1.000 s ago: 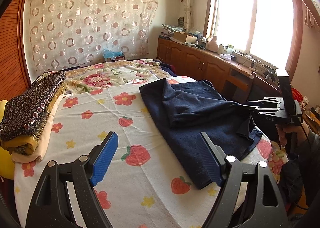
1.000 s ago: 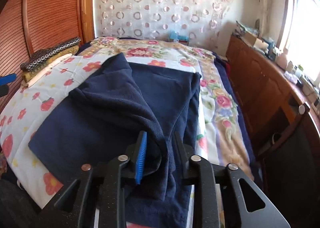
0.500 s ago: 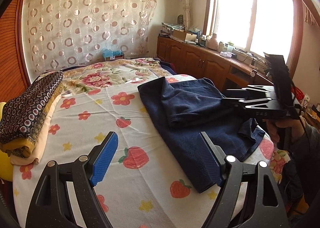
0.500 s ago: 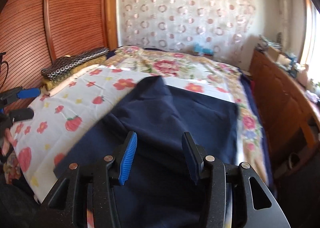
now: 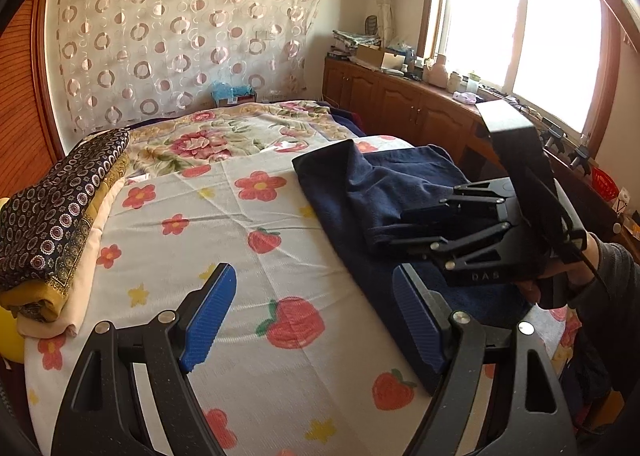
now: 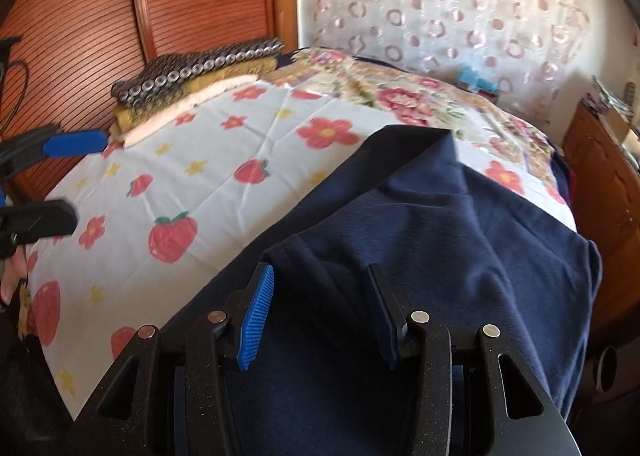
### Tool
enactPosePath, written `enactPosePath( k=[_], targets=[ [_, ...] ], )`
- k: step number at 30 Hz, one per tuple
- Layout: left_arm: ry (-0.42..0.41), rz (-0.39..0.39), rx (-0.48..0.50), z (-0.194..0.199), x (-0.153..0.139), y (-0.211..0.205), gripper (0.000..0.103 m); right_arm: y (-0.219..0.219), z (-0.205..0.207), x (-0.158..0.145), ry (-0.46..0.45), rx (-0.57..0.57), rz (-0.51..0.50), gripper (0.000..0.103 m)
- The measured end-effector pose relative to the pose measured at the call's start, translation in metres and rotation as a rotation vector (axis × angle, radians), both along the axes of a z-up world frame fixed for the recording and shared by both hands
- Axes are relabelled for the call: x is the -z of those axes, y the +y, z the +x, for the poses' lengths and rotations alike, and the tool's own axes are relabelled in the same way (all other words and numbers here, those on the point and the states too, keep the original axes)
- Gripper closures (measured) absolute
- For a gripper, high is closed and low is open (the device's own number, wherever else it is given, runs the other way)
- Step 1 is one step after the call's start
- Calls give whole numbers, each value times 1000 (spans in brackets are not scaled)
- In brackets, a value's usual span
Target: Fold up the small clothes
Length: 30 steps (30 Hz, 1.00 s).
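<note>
navy garment partly folded on the bed, both tongs released

the navy garment [image 6: 420, 256] lies on the right half of the strawberry-and-flower sheet [image 5: 240, 236], its near edge hanging toward the foot of the bed. one flap is doubled over the rest, leaving a raised fold across the middle and a pointed corner toward the far side.

the right gripper [image 6: 320, 308] hovers just over the near part of the garment, its blue pads [image 6: 256, 316] apart with only flat cloth seen below the gap; nothing is pinched, so it is released. in the left wrist view it reaches in from the right, above the fold, with a hand [image 5: 560, 276] behind it.

the left gripper [image 5: 312, 320] hangs over bare sheet just beside the garment's left edge, jaws wide and grasping nothing.

at the sheet's left edge sits a stack of folded cloths [image 5: 56, 216], dark patterned on top. beyond the sheet is a floral bedspread [image 5: 224, 132], then a circle-patterned curtain [image 5: 180, 36]. wooden cabinets [image 5: 400, 100] run under the window [image 5: 520, 16].
</note>
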<state>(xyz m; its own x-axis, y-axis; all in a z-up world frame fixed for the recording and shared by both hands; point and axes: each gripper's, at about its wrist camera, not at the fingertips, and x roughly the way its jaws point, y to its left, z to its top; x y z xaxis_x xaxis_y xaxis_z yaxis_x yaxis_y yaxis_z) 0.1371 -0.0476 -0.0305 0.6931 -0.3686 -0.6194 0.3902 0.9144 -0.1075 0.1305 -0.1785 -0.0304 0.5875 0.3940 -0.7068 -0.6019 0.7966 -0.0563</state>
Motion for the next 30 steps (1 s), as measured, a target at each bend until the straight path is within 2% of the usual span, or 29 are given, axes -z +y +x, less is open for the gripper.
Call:
enactPosePath(
  k=[3,6,11,12,13,14,15,16,19,21,26,28,30],
  targets=[
    [4,2,-4,8,2,1,22,9,3,3,16,-49,-26,50],
    [14,3,-6,14,4,3,22,12,11,11,18,-39,-69,50],
    [37,1,0,25,7,3,22,5,26,10,45,-18,1,50],
    [39,0,3,27,7,2,22,3,29,10,53,-13,15,55],
    [40,1,7,30,7,1,22,2,30,11,51,-1,19,67],
    [41,2,10,32,7,0,22,0,32,11,50,12,21,74],
    [41,4,14,35,8,-1,22,-2,29,11,52,11,30,89],
    [42,4,18,36,7,-3,22,-4,25,9,45,12,37,93],
    [45,0,31,44,8,-8,22,-21,22,-7,39,9,109,94],
    [49,-2,42,50,10,-12,22,-41,25,-26,-8,45,135,94],
    [69,-10,61,61,15,-22,22,-103,56,-58,-87,202,126,95],
    [78,-13,71,63,18,-27,22,-126,73,-61,-104,275,102,95],
    [93,-13,80,64,22,-31,22,-146,90,-59,-84,343,106,95]
  ],
)
